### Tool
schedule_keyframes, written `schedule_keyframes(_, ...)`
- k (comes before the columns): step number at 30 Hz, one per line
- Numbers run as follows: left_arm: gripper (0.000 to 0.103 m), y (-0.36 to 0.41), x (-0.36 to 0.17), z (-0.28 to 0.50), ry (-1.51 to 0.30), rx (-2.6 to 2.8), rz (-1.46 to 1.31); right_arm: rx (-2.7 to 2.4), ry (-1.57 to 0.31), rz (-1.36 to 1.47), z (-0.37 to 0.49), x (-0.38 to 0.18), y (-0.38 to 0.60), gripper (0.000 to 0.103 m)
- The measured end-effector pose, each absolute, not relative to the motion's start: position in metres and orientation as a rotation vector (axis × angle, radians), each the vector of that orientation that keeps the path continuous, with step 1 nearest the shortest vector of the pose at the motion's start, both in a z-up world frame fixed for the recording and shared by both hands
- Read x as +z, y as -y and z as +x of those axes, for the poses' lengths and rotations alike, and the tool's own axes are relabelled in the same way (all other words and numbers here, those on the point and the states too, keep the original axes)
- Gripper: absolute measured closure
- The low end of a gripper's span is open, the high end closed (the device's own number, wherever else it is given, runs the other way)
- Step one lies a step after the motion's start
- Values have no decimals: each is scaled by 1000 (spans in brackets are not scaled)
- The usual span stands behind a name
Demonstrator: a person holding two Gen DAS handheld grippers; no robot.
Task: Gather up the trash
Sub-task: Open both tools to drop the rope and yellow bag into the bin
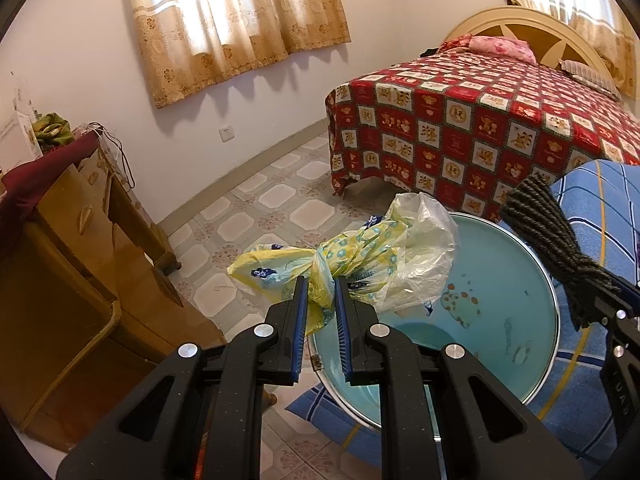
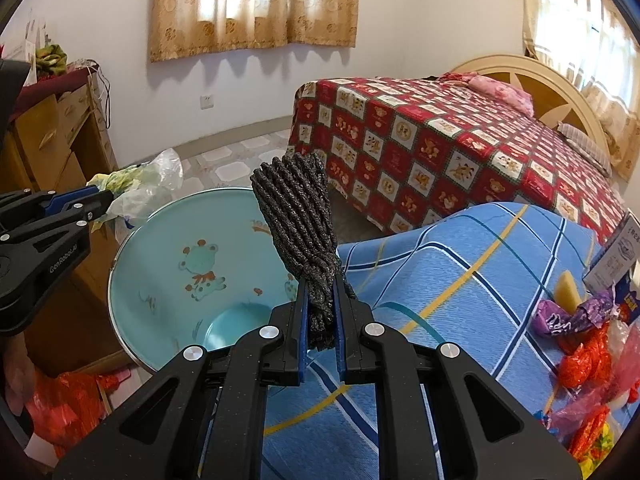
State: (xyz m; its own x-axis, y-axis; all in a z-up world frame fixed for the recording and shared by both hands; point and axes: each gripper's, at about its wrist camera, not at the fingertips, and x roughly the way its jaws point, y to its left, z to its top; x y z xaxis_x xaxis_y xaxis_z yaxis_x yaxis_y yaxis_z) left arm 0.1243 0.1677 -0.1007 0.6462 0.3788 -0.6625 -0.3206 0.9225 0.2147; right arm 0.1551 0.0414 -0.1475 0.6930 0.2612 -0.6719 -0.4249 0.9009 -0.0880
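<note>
My left gripper (image 1: pixel 321 286) is shut on a crumpled yellow and clear plastic bag (image 1: pixel 360 258), held above the left rim of a round light-blue basin (image 1: pixel 500 304). In the right wrist view that left gripper (image 2: pixel 106 197) and the plastic bag (image 2: pixel 140 184) show at the left, over the basin (image 2: pixel 160 264). My right gripper (image 2: pixel 320 280) is shut on a dark grey ribbed knit piece (image 2: pixel 296 216) that stands up from the jaws, just right of the basin. From the left wrist view the right gripper (image 1: pixel 600 280) and its knit piece (image 1: pixel 540 224) hang at the basin's right rim.
A blue plaid cloth (image 2: pixel 460 280) covers the surface under the basin; wrappers and red plastic trash (image 2: pixel 588 344) lie at its right end. A bed with a red patterned cover (image 1: pixel 480 120) stands behind. A wooden dresser (image 1: pixel 80 248) is on the left, with a red bag (image 2: pixel 64 404) beside it.
</note>
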Motion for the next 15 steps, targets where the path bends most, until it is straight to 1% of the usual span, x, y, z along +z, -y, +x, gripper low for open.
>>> schedule_keyframes(2, 87, -166, -102, 125, -771, 390, 79, 397, -714, -244, 157, -149, -43, 91)
schedule_keyframes(3, 84, -165, -102, 126, -772, 386, 79, 400, -714, -245, 157, -150, -43, 90)
schedule_keyframes(4, 69, -164, -103, 126, -776, 382, 76, 401, -715, -240, 157, -151, -43, 88)
schedule_keyframes(6, 50, -161, -105, 126, -779, 381, 76, 409, -718, -228, 158, -152, -43, 81)
schedule_keyframes(7, 49, -160, -105, 126, -779, 379, 79, 411, -718, -224, 157, -153, -43, 72)
schedule_keyframes(8, 49, -159, -106, 125, -780, 373, 80, 414, -719, -219, 157, -153, -42, 60)
schedule_keyframes(9, 48, -158, -107, 125, -786, 366, 81, 416, -718, -213, 156, -153, -41, 56)
schedule_keyframes(10, 43, -156, -108, 125, -790, 364, 82, 415, -714, -209, 155, -153, -41, 55)
schedule_keyframes(11, 41, -155, -108, 125, -790, 363, 82, 414, -713, -207, 154, -152, -40, 55)
schedule_keyframes(15, 38, -151, -106, 122, -794, 341, 72, 403, -695, -193, 143, -144, -26, 55)
